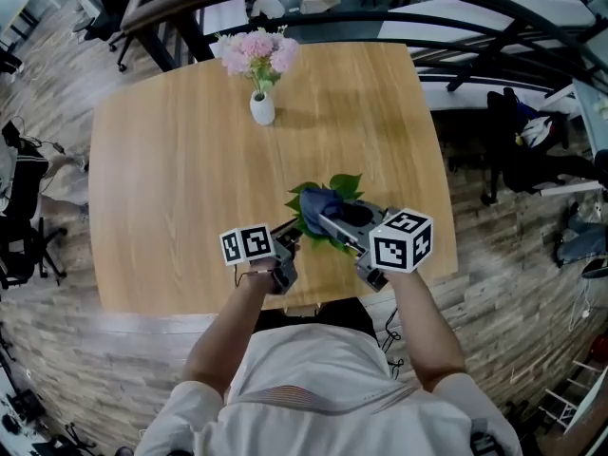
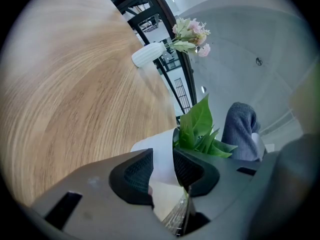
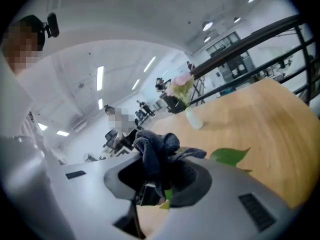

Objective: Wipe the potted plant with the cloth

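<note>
Left gripper (image 2: 163,170) clamps white pot (image 2: 150,149); right gripper (image 3: 159,176) pinches cloth (image 3: 155,146) on leaves (image 2: 197,126); wiping seemingly underway, unfinished.

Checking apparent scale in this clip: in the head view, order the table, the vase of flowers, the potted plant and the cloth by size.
1. Table.
2. Vase of flowers and potted plant look about alike; the plant is partly covered, so unranked.
3. Cloth, smallest.

The bunched blue-grey cloth (image 1: 316,204) rests against the potted plant (image 1: 345,185) — green leaves, white pot.
</note>
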Motion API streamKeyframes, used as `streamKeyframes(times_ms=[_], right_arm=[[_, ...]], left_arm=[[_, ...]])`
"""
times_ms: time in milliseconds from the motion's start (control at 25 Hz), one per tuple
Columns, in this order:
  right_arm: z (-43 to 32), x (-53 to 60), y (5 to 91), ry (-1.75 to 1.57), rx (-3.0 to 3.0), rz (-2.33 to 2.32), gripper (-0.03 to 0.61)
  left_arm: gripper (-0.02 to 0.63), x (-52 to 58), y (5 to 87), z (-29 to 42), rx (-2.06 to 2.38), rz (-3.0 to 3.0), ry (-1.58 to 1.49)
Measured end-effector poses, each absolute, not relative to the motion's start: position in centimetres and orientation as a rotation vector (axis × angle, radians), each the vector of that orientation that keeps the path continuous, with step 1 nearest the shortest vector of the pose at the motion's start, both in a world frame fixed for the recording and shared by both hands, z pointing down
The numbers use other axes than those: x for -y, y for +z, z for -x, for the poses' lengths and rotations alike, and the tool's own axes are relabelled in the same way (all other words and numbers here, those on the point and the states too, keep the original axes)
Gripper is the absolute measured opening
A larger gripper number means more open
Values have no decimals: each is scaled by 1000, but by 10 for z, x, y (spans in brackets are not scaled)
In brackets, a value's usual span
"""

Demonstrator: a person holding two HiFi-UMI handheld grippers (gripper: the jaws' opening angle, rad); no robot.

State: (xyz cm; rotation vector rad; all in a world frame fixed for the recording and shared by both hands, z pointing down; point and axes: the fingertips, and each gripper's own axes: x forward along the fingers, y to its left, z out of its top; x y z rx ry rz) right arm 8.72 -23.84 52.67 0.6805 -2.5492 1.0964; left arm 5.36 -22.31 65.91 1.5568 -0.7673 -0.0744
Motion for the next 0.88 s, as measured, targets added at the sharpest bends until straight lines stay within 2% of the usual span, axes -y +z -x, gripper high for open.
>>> streamKeyframes(times_ms=[160, 320, 520, 760, 880], right_arm=[[-89, 247, 560, 1121, 2448, -758, 161], [-134, 284, 566, 1260, 2417, -1084, 161], [-186, 294, 578, 1276, 2331, -1316, 161], [-216, 284, 556, 1275, 2383, -1426, 161], [-221, 275, 532, 1225, 2447, -1454, 161]], left_arm=[[124, 224, 659, -55, 771, -1558, -77], [124, 224, 659, -53, 772, -1559, -83], [124, 224, 661, -53, 768, -1560, -81], [124, 230, 653, -48, 800, -1617, -116], [157, 238, 640, -32, 844, -1654, -171]])
